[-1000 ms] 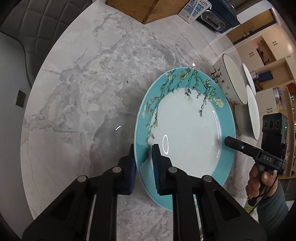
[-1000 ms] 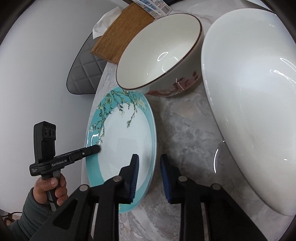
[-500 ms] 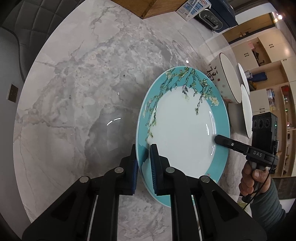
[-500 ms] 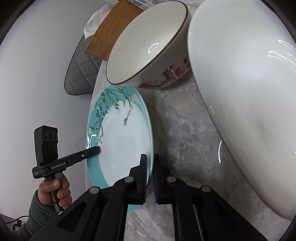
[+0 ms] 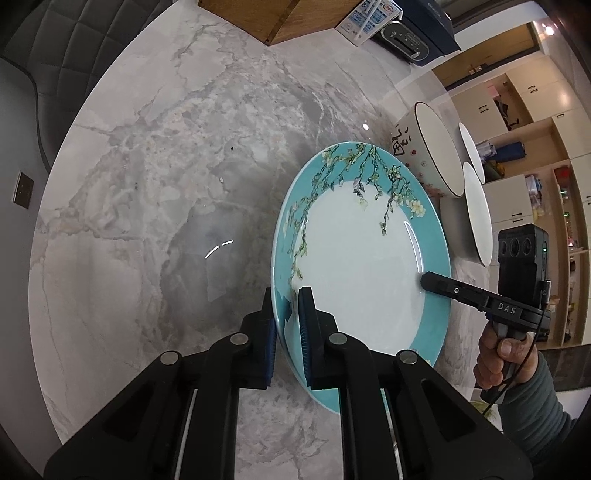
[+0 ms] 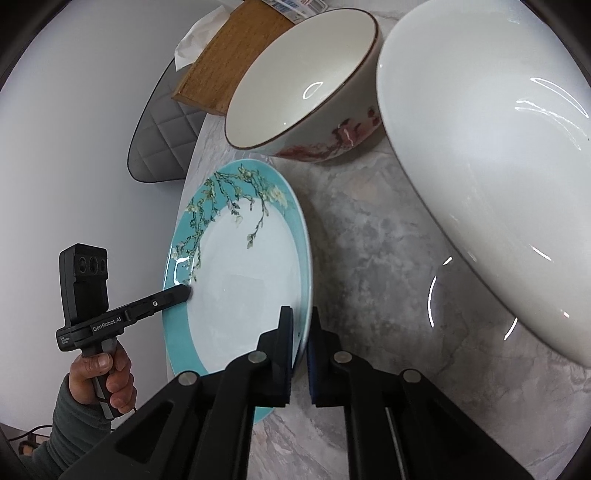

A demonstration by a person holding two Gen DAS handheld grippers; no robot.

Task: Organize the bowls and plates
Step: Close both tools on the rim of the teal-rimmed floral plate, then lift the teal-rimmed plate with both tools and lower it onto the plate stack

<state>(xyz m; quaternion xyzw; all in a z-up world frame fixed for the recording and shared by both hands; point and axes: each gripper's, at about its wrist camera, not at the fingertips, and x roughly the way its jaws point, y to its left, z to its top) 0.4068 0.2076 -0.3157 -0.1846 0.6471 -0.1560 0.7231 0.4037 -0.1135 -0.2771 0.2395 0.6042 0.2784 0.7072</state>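
Note:
A turquoise-rimmed plate [image 5: 362,266] with a blossom-branch pattern is held above the marble table [image 5: 166,184]. My left gripper [image 5: 286,321] is shut on its near-left rim. From the opposite side my right gripper [image 6: 300,332] is shut on the plate [image 6: 240,280] rim too. Each gripper shows in the other's view, held by a hand: the right gripper [image 5: 428,282] and the left gripper [image 6: 186,291]. A cream bowl [image 6: 306,85] with red flowers stands behind the plate, and a large white bowl [image 6: 491,155] is to its right.
A wooden box [image 5: 266,14], a carton [image 5: 369,18] and a dark appliance [image 5: 413,33] stand at the table's far edge. A grey quilted chair [image 5: 44,40] is past the left edge. White dishes [image 5: 476,214] stand beside the cream bowl [image 5: 432,158].
Both grippers closed onto the plate's rim, the right one from a wider gap. The plate's edge now sits a little higher and more tilted in both views.

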